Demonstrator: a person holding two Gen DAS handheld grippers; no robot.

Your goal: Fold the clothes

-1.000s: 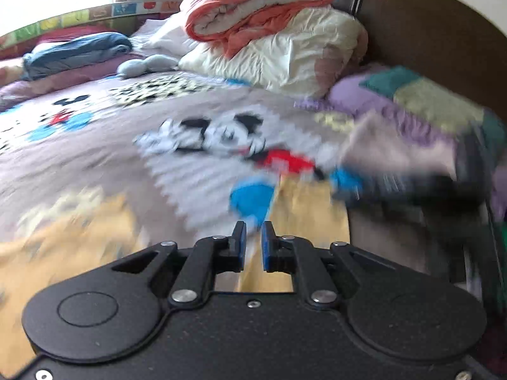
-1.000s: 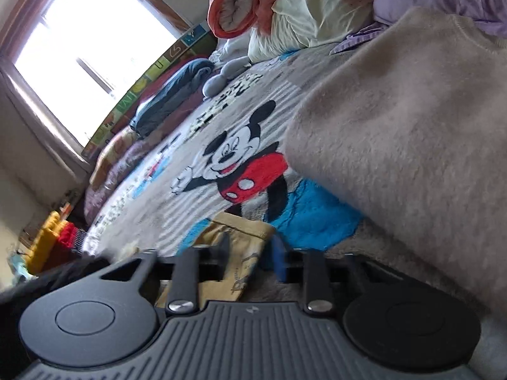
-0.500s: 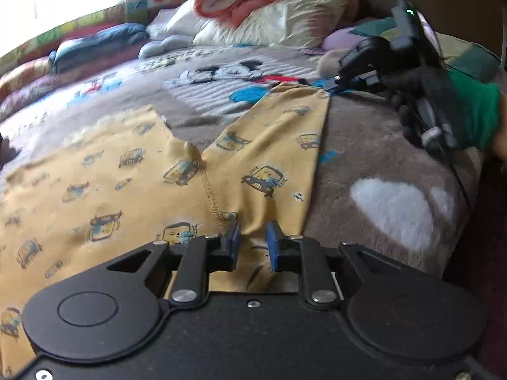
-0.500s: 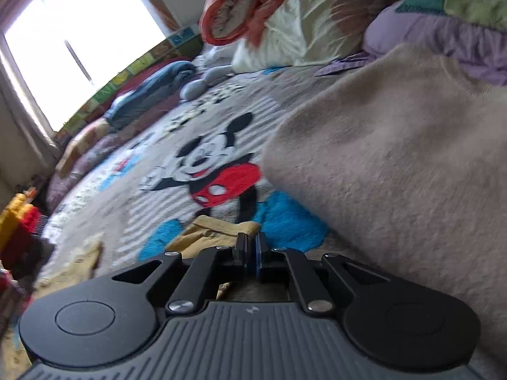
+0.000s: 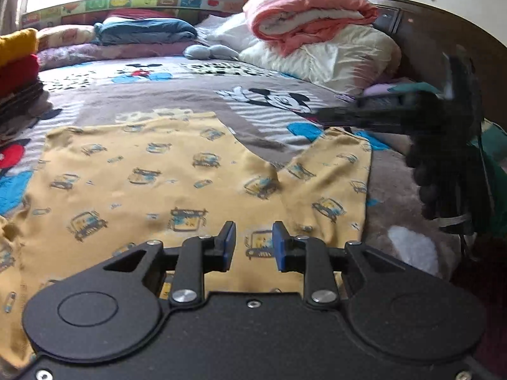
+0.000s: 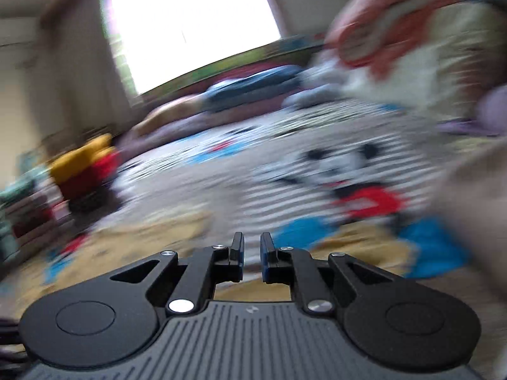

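The yellow pants (image 5: 177,177) with small car prints lay spread flat on the bed blanket (image 5: 177,95), with the waist part toward the left and near side and two legs reaching away. The left hand-held gripper (image 5: 253,242) hovered over the near edge of the pants; its blue pads (image 5: 228,247) stood apart and the jaws were opening, with nothing clamped between them, only the cloth lying below. The right hand-held gripper (image 6: 252,250) was also opening by a narrow gap, and no cloth was between its jaws; in the left wrist view it appeared as a dark blurred shape (image 5: 374,117) above the far end of the right leg, just beside its hem. The right wrist view was strongly blurred. Between the two legs a wedge of grey blanket was bare. To the right of the pants the blanket ran free up to the bed edge. At the left edge stood a pile of folded clothes (image 5: 17,63), and at the head of the bed lay pillows (image 5: 332,60) with a folded orange blanket (image 5: 310,22) on top, well apart from the pants.
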